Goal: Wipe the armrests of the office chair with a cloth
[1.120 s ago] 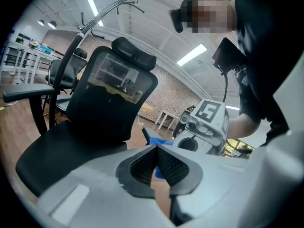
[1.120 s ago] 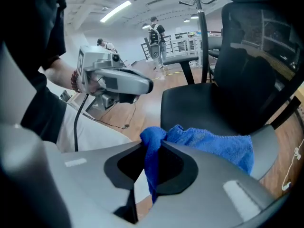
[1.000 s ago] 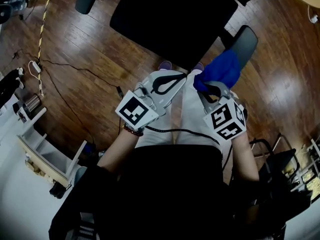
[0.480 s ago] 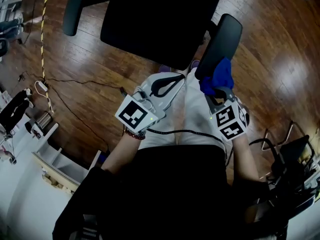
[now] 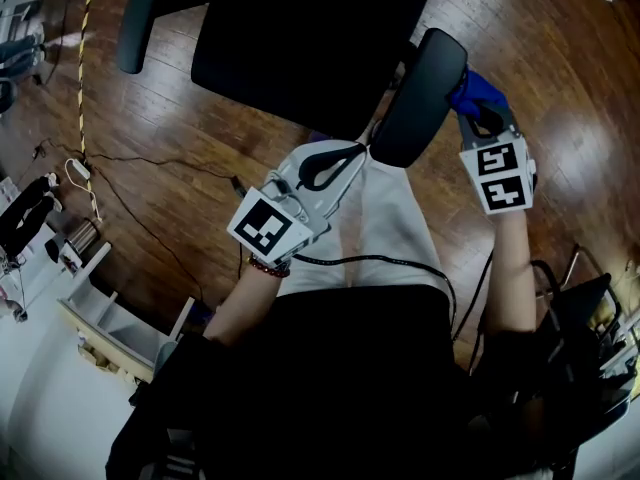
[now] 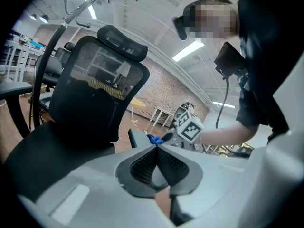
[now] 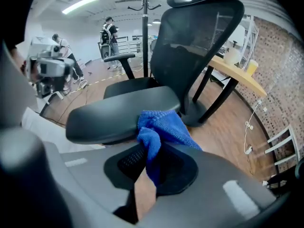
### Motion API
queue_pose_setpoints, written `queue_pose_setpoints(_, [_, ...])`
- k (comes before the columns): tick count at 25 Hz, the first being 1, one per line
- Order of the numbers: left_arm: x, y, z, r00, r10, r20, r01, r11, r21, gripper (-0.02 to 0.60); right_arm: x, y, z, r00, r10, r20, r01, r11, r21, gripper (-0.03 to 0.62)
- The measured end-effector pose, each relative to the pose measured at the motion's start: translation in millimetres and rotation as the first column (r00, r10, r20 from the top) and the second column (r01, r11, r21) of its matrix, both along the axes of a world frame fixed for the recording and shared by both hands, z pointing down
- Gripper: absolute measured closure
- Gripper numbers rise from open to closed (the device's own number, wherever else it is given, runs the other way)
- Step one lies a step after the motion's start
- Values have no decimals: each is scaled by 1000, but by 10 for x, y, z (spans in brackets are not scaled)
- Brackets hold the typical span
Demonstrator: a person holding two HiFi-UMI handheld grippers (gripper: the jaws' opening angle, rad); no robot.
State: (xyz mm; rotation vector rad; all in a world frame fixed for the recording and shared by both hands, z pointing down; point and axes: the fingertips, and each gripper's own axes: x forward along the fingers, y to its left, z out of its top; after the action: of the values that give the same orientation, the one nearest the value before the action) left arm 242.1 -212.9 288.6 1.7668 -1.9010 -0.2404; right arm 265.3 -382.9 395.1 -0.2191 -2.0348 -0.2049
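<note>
A black office chair [image 5: 300, 38] stands in front of me. Its right armrest [image 5: 418, 96] [image 7: 123, 112] is a long dark pad. My right gripper [image 5: 480, 118] [image 7: 151, 159] is at the outer side of that armrest, shut on a blue cloth [image 5: 478, 90] [image 7: 161, 127] that presses against the pad's edge. The left armrest [image 5: 142, 16] is far off at the upper left. My left gripper [image 5: 335, 166] [image 6: 156, 161] hovers below the seat's front edge, jaws shut with nothing between them; in its view the right gripper's marker cube [image 6: 189, 127] and the cloth [image 6: 154, 139] show beyond the armrest.
Wooden floor [image 5: 180, 118] surrounds the chair, with a black cable [image 5: 150, 138] and a yellow-black tape line [image 5: 85, 78] at the left. White shelving [image 5: 110, 318] stands at the lower left. A wooden desk [image 7: 237, 75] is behind the chair; people [image 7: 110, 32] stand far back.
My right gripper has carried the cloth from the armrest's near end, out and up along its outer right side. The left gripper has stayed put.
</note>
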Motion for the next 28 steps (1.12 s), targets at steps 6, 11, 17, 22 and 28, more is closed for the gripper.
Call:
queue_pose_setpoints(6, [-138, 55, -205, 997, -79, 8, 79, 997, 26, 577, -721, -473, -175, 991, -135, 13, 134, 990, 44, 543])
queue_pose_setpoints(11, [-295, 196, -96, 980, -201, -3, 201, 979, 20, 577, -1062, -474, -50, 955, -293, -42, 295, 955, 44, 545])
queue_pose_setpoints(17, [-437, 443, -59, 954, -299, 0, 299, 954, 17, 577, -1563, 68, -190, 917, -397, -31, 392, 914, -109, 545])
queue_pose_setpoints(22, [-450, 587, -24, 947, -322, -5, 322, 947, 14, 577, -1416, 406, -203, 867, -487, -106, 483, 873, -60, 545])
queue_pose_setpoints(28, [-351, 627, 41, 960, -281, -16, 281, 960, 7, 577, -891, 1068, -246, 833, -543, -101, 512, 828, -229, 545])
